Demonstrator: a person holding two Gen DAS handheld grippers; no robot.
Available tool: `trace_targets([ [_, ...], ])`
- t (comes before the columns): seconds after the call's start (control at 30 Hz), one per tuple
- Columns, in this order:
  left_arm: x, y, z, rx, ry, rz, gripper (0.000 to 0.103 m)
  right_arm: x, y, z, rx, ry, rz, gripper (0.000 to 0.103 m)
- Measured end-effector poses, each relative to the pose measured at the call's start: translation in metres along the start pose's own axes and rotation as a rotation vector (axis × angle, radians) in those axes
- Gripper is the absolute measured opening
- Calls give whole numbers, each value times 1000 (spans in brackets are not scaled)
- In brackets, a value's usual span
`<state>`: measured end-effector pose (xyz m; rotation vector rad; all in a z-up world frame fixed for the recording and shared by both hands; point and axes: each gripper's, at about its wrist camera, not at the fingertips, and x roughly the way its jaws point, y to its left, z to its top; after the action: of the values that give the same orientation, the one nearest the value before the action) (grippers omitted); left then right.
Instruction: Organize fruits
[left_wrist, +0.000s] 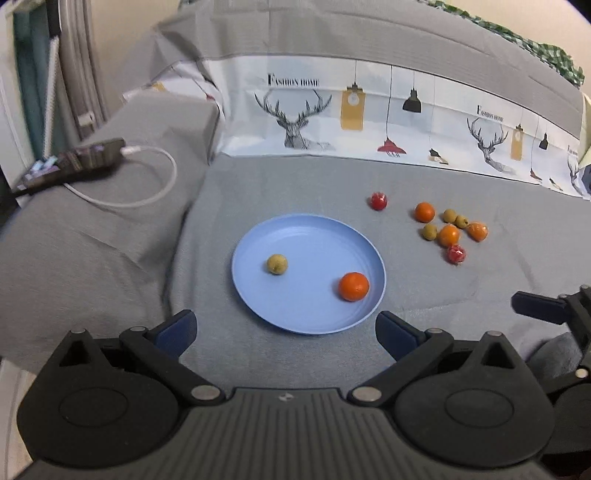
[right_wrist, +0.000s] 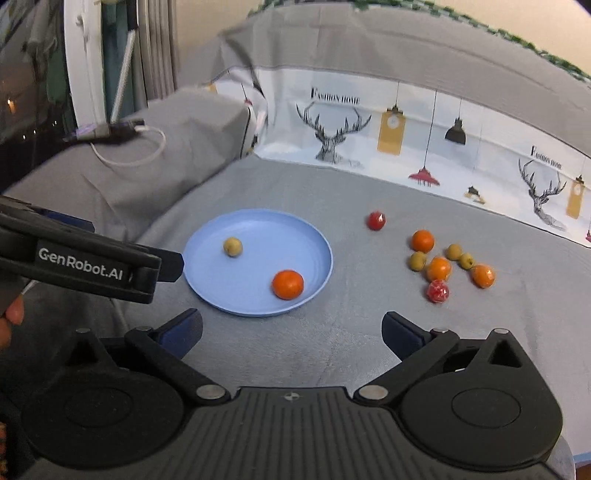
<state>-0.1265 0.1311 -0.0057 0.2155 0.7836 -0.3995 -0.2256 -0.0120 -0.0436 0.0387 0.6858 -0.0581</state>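
Surface: grey cloth covers the seat, with a deer-print fabric band along the back.
Left gripper: jaws spread wide with nothing between them; only bare cloth and the near rim of the plate lie in the gap.
Right gripper: jaws spread wide and empty, hanging above bare cloth just short of the plate.
Blue plate: just beyond both sets of jaws, holding a mandarin near its front right rim and a small green-brown fruit to the left, the two apart.
Loose fruit cluster: farther right on the cloth, off the plate, made of orange, green-brown and red pieces.
Lone red fruit: behind the plate, apart from the cluster.
Cable: white, on the far left cushion.
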Motion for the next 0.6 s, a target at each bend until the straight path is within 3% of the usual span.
trace_targets([
  [0.27, -36, -7, -5, -10, -46, 23, 103, -44, 7, -8, -18, -95, -9, 102],
  [0.6, -58, -21, -10, 29, -77, 43, 103, -66, 5, -13, -3, -145, -20, 102],
])
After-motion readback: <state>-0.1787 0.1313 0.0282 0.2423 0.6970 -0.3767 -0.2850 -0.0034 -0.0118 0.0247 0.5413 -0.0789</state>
